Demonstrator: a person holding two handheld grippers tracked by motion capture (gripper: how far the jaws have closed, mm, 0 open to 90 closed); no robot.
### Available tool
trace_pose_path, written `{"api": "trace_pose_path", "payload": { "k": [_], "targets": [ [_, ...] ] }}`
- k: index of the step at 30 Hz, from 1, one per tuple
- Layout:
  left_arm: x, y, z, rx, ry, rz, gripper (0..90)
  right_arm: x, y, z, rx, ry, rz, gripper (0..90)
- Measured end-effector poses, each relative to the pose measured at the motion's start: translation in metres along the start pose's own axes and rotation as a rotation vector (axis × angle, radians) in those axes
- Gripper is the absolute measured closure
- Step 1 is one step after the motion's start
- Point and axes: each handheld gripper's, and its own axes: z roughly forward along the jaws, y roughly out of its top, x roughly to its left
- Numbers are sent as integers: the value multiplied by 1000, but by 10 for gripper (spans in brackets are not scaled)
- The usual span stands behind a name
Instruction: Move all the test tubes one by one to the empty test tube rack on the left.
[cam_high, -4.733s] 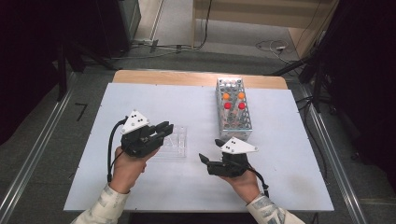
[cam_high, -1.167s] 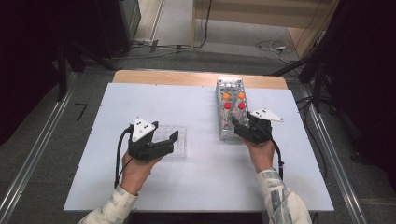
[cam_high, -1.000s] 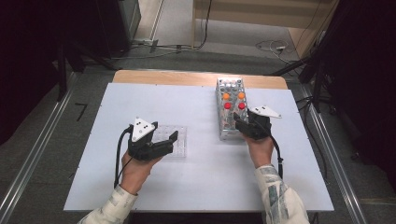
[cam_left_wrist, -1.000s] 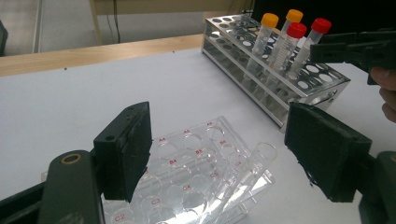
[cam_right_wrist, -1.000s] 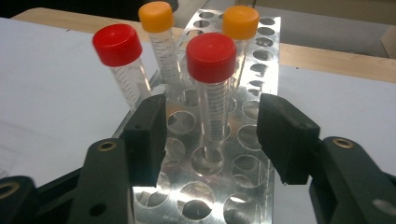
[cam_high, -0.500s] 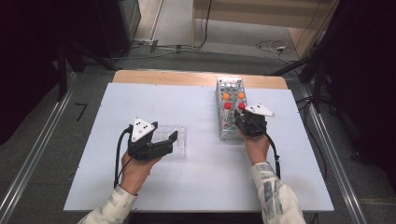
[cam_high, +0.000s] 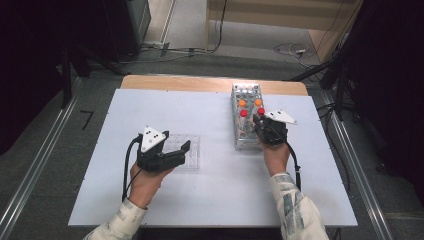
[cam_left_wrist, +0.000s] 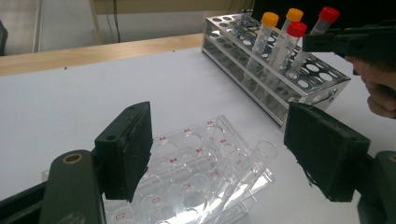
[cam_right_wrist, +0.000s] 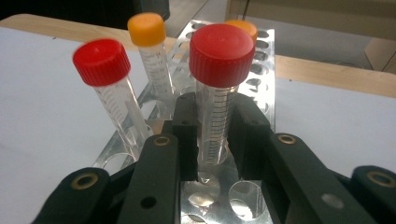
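High view, table (cam_high: 210, 200): white, carrying everything.
Metal rack (cam_high: 246, 117): far right, four capped tubes upright.
Clear tray (cam_high: 190, 150): left, between the wide-open left gripper (cam_left_wrist: 224, 154).
Right gripper (cam_right_wrist: 212, 135): jaws clamped on red-capped tube (cam_right_wrist: 219, 84), standing in the rack.

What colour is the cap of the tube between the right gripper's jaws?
Red: the cap on the tube shows best in the right gripper view.

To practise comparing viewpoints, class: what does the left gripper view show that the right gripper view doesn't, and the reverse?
Left gripper view: a clear well plate with red labels, lying between the open jaws of the left gripper. Right gripper view: fine scale marks on the red-capped tube that the right gripper clamps. Shared: the metal rack and the orange-capped tubes.
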Motion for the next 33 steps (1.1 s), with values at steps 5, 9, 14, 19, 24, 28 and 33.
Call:
{"api": "trace_pose_path", "payload": {
  "k": [5, 9, 14, 19, 24, 28, 33],
  "targets": [
    [0, 0, 0, -1, 0, 0, 240, 2, 13, -14, -32, -6, -8, 713],
    [0, 0, -1, -3, 1, 3, 240, 1, 18, -21, -44, -6, -5, 714],
    [1, 0, -1, -5, 5, -2, 237, 1, 24, -33, -80, 10, -4, 713],
    [1, 0, -1, -6, 8, -2, 226, 5, 27, -50, -96, 49, -22, 713],
    [0, 1, -1, 1, 15, -1, 191, 8, 25, -64, -108, 89, -32, 713],
    [-1, 1, -1, 1, 22, 0, 167, 12, 22, -77, -113, 135, -33, 713],
    [-2, 1, -1, 4, 15, 5, 163, 20, 16, -86, -113, 182, -52, 713]
  ]
}}
